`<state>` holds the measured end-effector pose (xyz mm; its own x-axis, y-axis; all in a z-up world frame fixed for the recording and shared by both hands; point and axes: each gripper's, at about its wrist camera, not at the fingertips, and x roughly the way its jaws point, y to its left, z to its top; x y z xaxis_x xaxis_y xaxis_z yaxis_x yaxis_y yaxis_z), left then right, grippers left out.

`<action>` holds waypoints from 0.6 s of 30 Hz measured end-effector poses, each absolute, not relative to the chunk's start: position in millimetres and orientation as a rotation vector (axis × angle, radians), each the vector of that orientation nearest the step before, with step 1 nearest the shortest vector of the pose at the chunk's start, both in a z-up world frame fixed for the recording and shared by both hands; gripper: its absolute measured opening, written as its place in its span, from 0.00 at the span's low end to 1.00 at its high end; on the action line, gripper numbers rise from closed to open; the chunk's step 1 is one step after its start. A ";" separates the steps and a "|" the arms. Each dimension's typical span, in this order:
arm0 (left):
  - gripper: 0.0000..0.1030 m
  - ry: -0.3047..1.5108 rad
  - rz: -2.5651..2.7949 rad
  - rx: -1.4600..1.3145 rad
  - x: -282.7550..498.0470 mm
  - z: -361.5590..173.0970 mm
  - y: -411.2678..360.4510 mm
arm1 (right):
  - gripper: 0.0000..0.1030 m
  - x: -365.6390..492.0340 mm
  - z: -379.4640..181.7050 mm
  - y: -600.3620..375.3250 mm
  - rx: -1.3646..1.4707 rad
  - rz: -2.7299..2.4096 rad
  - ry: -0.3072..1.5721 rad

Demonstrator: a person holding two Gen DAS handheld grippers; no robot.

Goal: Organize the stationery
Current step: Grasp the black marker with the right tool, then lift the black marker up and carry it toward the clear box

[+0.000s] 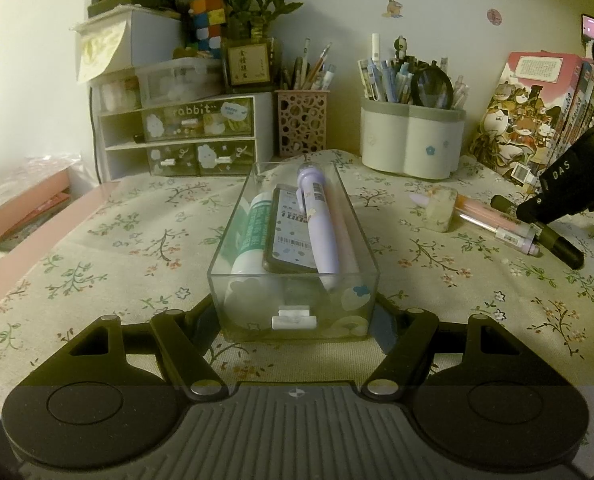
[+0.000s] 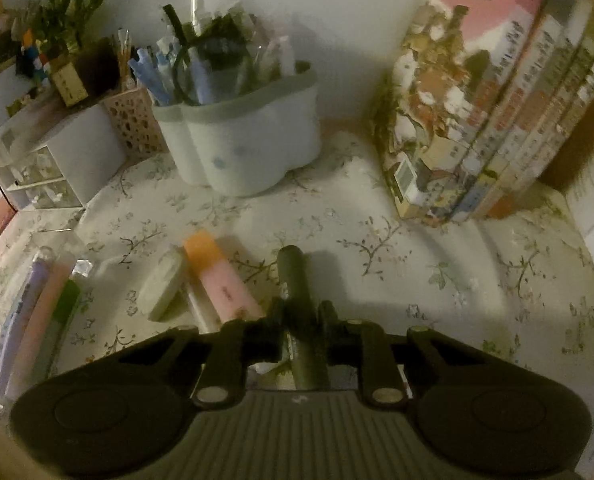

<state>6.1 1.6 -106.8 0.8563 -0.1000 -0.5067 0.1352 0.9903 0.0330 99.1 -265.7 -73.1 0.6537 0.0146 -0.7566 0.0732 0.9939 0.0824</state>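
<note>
A clear plastic tray (image 1: 233, 216) stands on the floral tablecloth, holding a purple pen (image 1: 321, 224), a green-and-white tube (image 1: 249, 236) and a dark flat case (image 1: 289, 228). My left gripper (image 1: 295, 316) is spread wide with its jaws on either side of the tray's near end. My right gripper (image 2: 303, 320) is shut on a dark marker (image 2: 293, 280) that lies on the cloth. The marker also shows in the left wrist view (image 1: 545, 232), under the right gripper (image 1: 573, 184). A pink-and-orange pen pack (image 2: 221, 276) and a pale eraser (image 2: 161, 288) lie just left of it.
A white flower-shaped pen holder (image 1: 409, 140), a pink lattice pen cup (image 1: 301, 124) and a small drawer unit (image 1: 185, 136) stand along the wall. A row of books (image 2: 489, 112) stands at the right. The tray also shows at the left edge of the right wrist view (image 2: 29, 312).
</note>
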 end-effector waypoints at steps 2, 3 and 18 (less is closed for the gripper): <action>0.70 0.528 -0.124 0.068 6.1 -106.8 1.6 | 0.25 96.6 -73.0 -268.1 0.132 -0.042 0.854; 0.70 0.529 -0.123 0.067 6.1 -106.7 1.5 | 0.25 95.3 -72.7 -269.9 0.147 -0.052 0.852; 0.70 0.519 -0.123 0.070 5.2 -107.7 1.0 | 0.25 75.2 -62.6 -290.6 0.375 -0.047 0.779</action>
<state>5.2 1.0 -107.7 0.8611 -0.0994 -0.4986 0.1350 0.9902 0.0359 75.2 -290.6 -62.6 0.7143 0.0953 -0.6933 0.1789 0.9329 0.3125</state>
